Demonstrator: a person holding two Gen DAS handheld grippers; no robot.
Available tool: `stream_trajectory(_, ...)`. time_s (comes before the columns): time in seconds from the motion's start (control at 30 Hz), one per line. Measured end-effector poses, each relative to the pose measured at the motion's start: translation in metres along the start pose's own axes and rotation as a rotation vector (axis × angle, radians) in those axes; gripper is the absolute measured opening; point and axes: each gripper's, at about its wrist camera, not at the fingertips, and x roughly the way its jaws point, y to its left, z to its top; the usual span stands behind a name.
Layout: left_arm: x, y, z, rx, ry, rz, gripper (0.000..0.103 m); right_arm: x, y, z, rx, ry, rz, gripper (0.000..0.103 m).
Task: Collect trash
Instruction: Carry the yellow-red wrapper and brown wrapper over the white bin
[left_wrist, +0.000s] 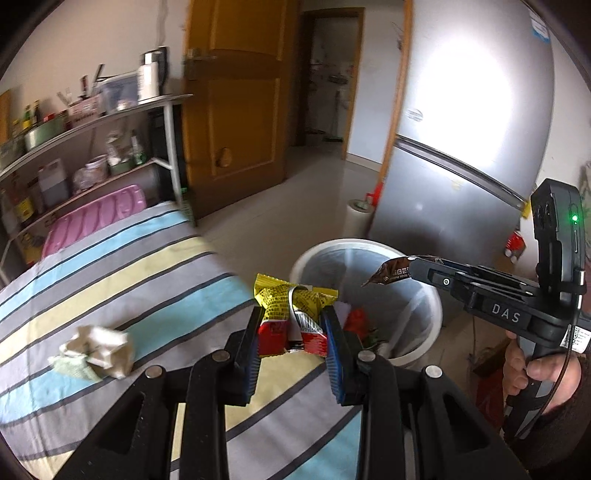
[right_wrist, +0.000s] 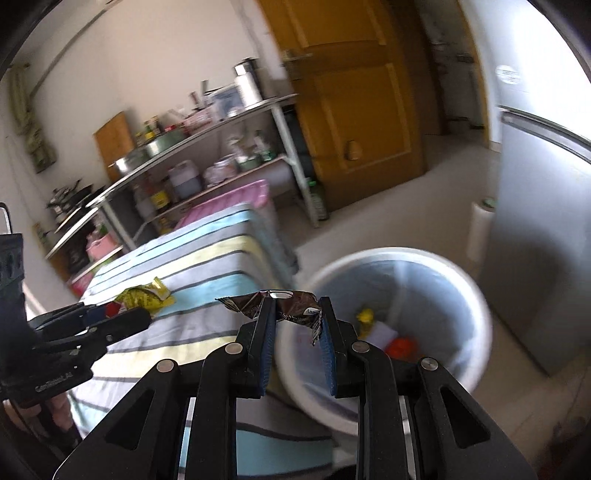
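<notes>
My left gripper is shut on a crumpled yellow and red snack wrapper, held at the edge of the striped table, just short of the white trash bin. The right gripper is shut on a dark brown wrapper over the near rim of the bin. In the left wrist view the right gripper reaches in from the right with the brown wrapper above the bin. In the right wrist view the left gripper holds the yellow wrapper at left. A crumpled paper ball lies on the table.
Several pieces of trash lie in the bin, among them something red and yellow. A grey fridge stands behind it, with a white roll beside it. A metal shelf with kitchenware and a wooden door are further back.
</notes>
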Motion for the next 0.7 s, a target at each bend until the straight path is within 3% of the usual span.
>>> stream_trajectory(0.33, 0.041, -0.049, 0.011, 0.050, 0.059, -0.071, 0.032, -0.008, -0.055, -0.007, 0.069, 0.011, -0.142, 0.023)
stream_trajectory(0.7, 0.079, -0.068, 0.008, 0.069, 0.140, -0.070, 0.032, 0.014, -0.083, -0.018, 0.053, 0.073, -0.262, 0.024)
